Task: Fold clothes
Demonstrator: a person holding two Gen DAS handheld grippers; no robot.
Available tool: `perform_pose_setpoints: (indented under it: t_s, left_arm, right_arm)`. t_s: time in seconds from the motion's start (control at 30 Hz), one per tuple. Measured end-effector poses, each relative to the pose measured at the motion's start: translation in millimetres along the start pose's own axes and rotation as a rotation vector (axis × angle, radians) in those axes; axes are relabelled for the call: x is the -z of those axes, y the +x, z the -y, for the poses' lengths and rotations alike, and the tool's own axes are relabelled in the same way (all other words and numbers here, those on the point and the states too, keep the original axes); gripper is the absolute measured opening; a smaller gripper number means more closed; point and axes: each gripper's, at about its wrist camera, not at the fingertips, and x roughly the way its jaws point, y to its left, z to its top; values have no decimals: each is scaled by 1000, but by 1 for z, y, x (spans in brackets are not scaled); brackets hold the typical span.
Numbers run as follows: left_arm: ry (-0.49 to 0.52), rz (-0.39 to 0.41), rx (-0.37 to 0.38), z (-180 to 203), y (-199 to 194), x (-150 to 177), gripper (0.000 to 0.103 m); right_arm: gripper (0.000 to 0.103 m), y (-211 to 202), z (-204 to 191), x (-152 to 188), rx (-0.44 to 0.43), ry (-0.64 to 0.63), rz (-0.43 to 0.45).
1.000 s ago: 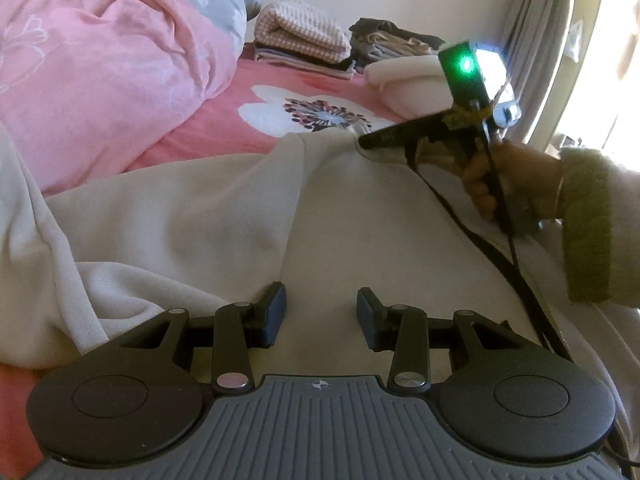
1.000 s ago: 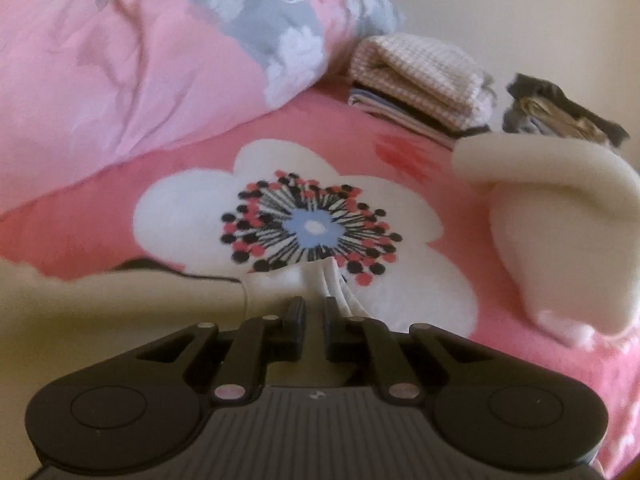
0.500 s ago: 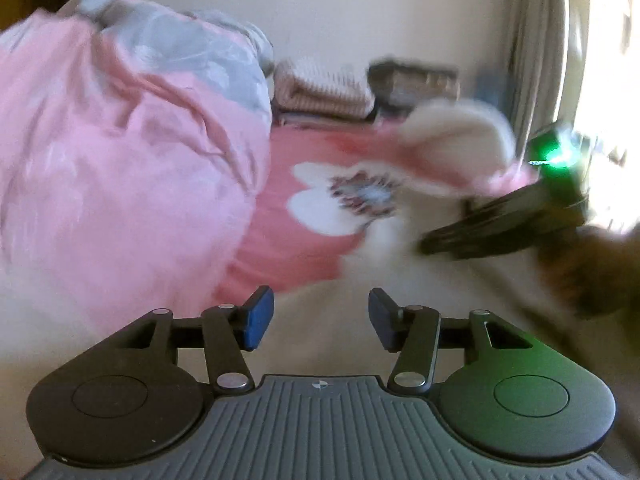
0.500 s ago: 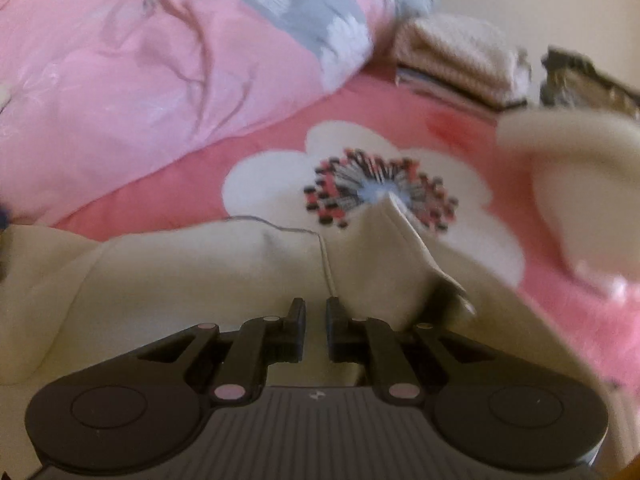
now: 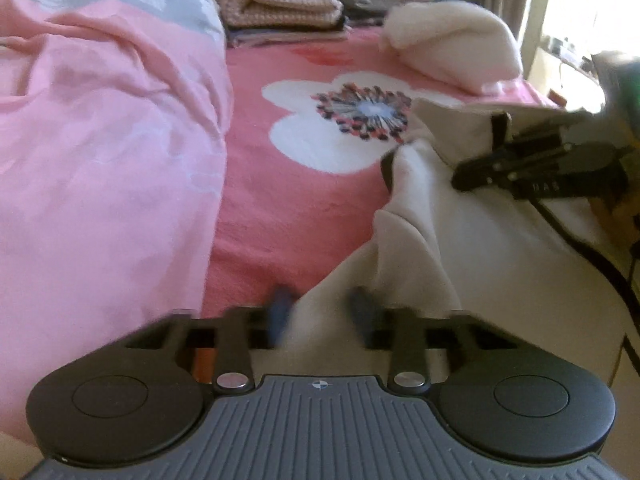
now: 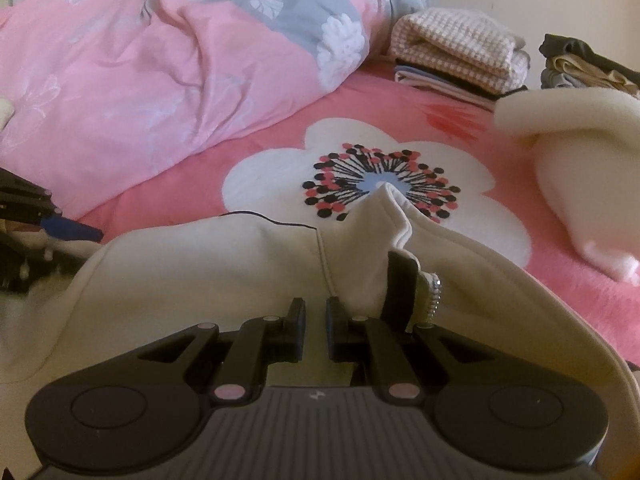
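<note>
1. Cream zip jacket (image 6: 224, 280) lies bunched on the bed (image 6: 560, 304), unfolded.
2. Right tool (image 6: 316, 320) pinches its fabric; left tool (image 5: 320, 312) gapes around an edge.
3. Folded stacks (image 6: 456, 52) wait behind.

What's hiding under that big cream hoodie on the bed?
The cream hoodie lies on the pink bedsheet and covers the near edge of its white flower print. Anything else beneath it is covered.
</note>
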Motion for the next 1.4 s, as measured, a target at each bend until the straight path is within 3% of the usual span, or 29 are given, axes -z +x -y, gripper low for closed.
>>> perform_pose_setpoints:
  t_s: [0.17,0.4,0.53,0.63,0.73,0.87,0.93,0.97,1.03,1.1,1.27,1.4]
  left_arm:
    - [-102,96,-144,-3,-28,4,3]
    - [-151,48,-243,-8,-5,17,4]
    - [-134,52,-252,-8,-8,18,5]
    - [-127,53,-255,-8,-7,19,5]
    - [-99,56,-264,-5,-5,21,7]
    - [-101,85,-247,-7,-16,22,9]
    - [-132,108,-234,-11,-28,20,27]
    - [-148,119,-228,-12,-34,19,43]
    - [-180,141,-215,-16,-46,18,47]
    - [-206,169,-204,-17,-61,16,59]
    - [-290,241,-162,-4,-116,19,65]
    - [-443,242,-93,4,-149,38,67]
  right_arm:
    - [10,0,1,2,-6,-4,10]
    - [10,2,-1,1,-1,-39,8]
    - [9,-7,5,-8,-11,3,16]
    - [10,-11,4,-14,52,-44,73]
    - [7,13,24,-15,105,-5,16]
    - [9,9,29,-23,87,55,-3]
    - [11,-3,22,-28,93,61,-3]
    - [11,-12,19,-30,71,74,1]
    - [11,-30,12,-33,19,98,5]
    - [12,-44,-2,-35,-97,100,-25]
    - [12,-46,-59,-29,-309,27,-130]
    - [13,-15,-98,-18,-330,-6,-211]
